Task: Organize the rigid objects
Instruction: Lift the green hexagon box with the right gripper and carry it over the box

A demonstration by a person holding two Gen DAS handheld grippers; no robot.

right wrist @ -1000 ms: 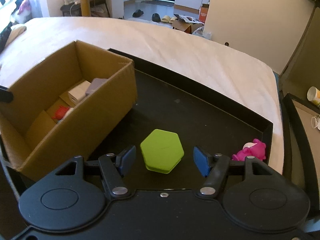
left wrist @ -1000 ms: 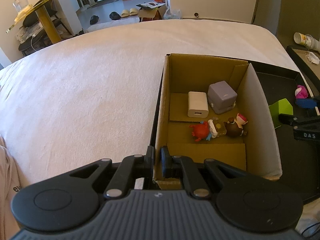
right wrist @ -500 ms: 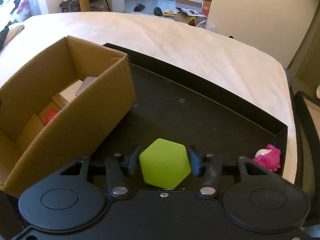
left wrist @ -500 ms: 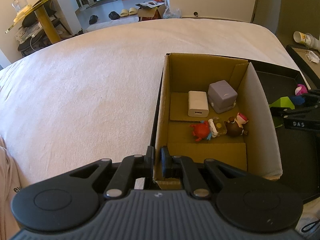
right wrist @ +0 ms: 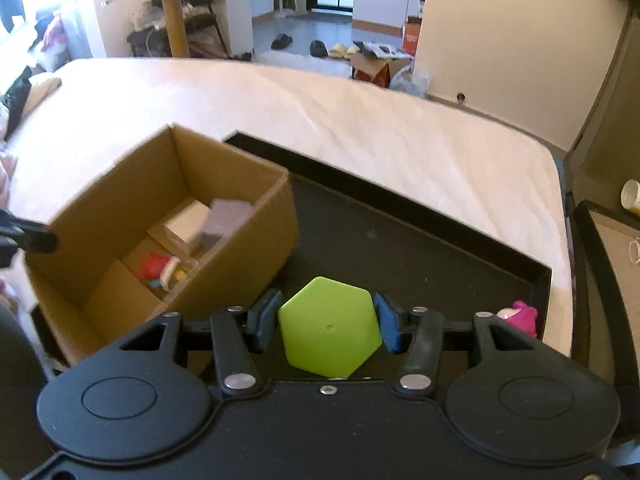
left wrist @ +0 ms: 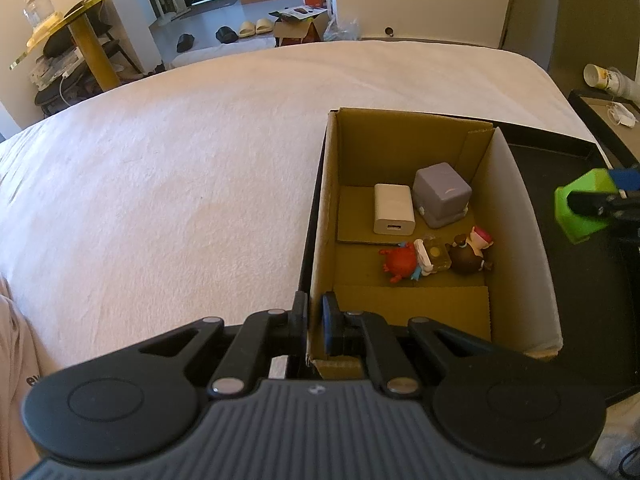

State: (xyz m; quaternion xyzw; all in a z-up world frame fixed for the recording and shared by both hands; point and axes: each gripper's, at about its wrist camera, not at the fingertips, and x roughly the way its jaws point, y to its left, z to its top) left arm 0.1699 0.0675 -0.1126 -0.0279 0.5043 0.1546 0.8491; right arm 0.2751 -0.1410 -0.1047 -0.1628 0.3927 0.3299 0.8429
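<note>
My right gripper (right wrist: 328, 320) is shut on a lime green hexagonal block (right wrist: 329, 326), held a little above the black tray (right wrist: 420, 240); the block (left wrist: 582, 208) also shows at the right edge of the left wrist view. My left gripper (left wrist: 315, 320) is shut on the near left wall of the open cardboard box (left wrist: 320, 220). Inside the box lie a white charger (left wrist: 393, 209), a grey cube (left wrist: 442, 194), a red figure (left wrist: 400, 262), a small yellow-white piece (left wrist: 430, 256) and a brown figure (left wrist: 470, 254). The box (right wrist: 248, 248) stands left of the held block.
A pink figure (right wrist: 520, 316) lies in the tray's right corner. The tray sits on a white bed (left wrist: 180, 180). A second dark tray (right wrist: 608, 240) and a paper cup (right wrist: 632, 196) stand beyond the bed's right edge. A round table (left wrist: 84, 20) and floor clutter are behind.
The right gripper's fingers closed on the green block and lifted it off the tray, swinging the view toward the box. The left gripper kept its hold on the box wall.
</note>
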